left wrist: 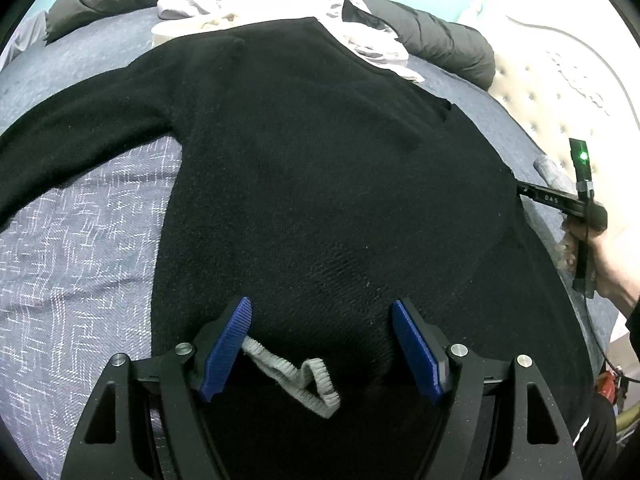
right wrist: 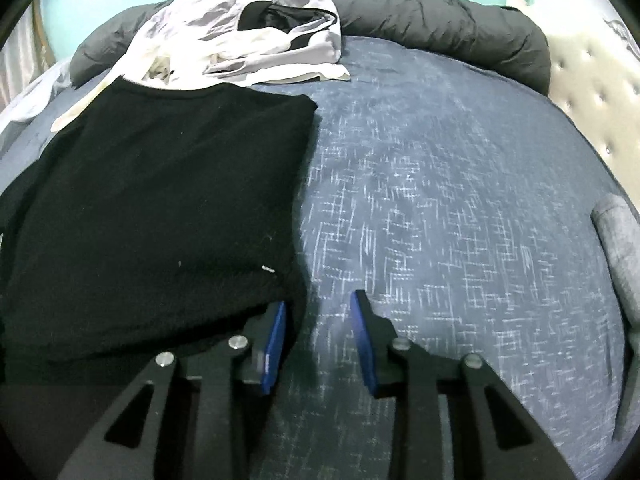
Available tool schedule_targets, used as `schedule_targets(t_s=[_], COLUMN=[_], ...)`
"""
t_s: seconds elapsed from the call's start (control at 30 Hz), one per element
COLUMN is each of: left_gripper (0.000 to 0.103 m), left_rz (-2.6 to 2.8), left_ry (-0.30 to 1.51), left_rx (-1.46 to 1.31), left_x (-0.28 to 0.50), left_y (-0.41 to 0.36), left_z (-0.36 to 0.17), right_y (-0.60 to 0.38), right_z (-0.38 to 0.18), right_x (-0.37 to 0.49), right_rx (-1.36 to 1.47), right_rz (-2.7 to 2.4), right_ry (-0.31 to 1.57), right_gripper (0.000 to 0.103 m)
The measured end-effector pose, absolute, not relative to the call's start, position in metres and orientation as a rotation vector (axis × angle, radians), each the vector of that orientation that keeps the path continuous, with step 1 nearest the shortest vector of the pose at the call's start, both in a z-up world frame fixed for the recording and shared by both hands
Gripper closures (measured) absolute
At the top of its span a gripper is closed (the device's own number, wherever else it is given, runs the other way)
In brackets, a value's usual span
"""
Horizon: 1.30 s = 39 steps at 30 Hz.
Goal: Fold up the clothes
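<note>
A black sweater (left wrist: pixel 320 160) lies spread flat on the blue-grey patterned bedspread (left wrist: pixel 80 260), with one sleeve (left wrist: pixel 72 128) stretched out to the left. My left gripper (left wrist: pixel 320 304) stands open over the sweater's near hem. A grey ribbed band (left wrist: pixel 296 376) lies loose between its blue pads (left wrist: pixel 226 348). In the right wrist view the sweater (right wrist: pixel 160 208) fills the left half. My right gripper (right wrist: pixel 319 300) sits at its right edge, open, its left pad (right wrist: pixel 274 344) against the black fabric and bedspread showing in the gap. In the left wrist view, a hand (left wrist: pixel 608 256) holds this gripper (left wrist: pixel 524 192).
A heap of pale clothes (right wrist: pixel 248 40) lies at the far end of the bed. Behind it runs a dark grey rolled duvet (right wrist: pixel 440 20). A cream tufted headboard (right wrist: pixel 600 92) bounds the right side, with a grey rolled item (right wrist: pixel 616 240) beside it. Bare bedspread (right wrist: pixel 460 200) stretches right of the sweater.
</note>
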<state>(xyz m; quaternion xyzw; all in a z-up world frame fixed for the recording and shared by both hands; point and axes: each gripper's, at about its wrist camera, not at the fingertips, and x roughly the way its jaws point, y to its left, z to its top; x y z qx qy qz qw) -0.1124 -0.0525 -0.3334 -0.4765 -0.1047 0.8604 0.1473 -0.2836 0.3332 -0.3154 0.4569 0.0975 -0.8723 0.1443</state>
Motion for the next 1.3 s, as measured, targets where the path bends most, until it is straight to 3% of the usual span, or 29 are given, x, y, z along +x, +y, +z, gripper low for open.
schedule_targets(t_s=[0.07,0.13,0.43,0.6,0.9,1.1,1.3], left_gripper=[0.027,0.027,0.026,0.026,0.022,0.022,0.022], left_rz=[2.475,2.474,2.477,2.475,2.468,2.468,2.467], left_ry=[-0.304,-0.304,-0.29,-0.288,-0.278,-0.278,-0.28], left_rx=[-1.371,-1.372,-1.374,-1.374,-1.37,-1.37,-1.372], left_x=[-0.112,-0.112,-0.111,-0.113,-0.114,-0.114,-0.113], left_y=[-0.053,-0.054,-0.054,-0.052,-0.052,-0.052,-0.051], left_z=[-0.334,-0.334,-0.333,-0.334,-0.335,-0.336,-0.336], right_y=[0.338,0.343,0.324,0.309,0.341,0.312,0.345], right_z=[-0.312,-0.309,-0.284,-0.315,-0.303,-0.316,-0.313], right_x=[-0.28,-0.279,-0.295,-0.311,-0.316,-0.302,-0.308], right_rx=[1.32,1.333,1.27,1.39,1.345,1.365,1.42], right_rz=[-2.507,-2.514,-2.448,-2.447,-2.576,-2.436,-2.561], right_ry=[0.269,0.269,0.122,0.218,0.009,0.146,-0.003], right_gripper=[0.072,0.078,0.08,0.09,0.091,0.091,0.091])
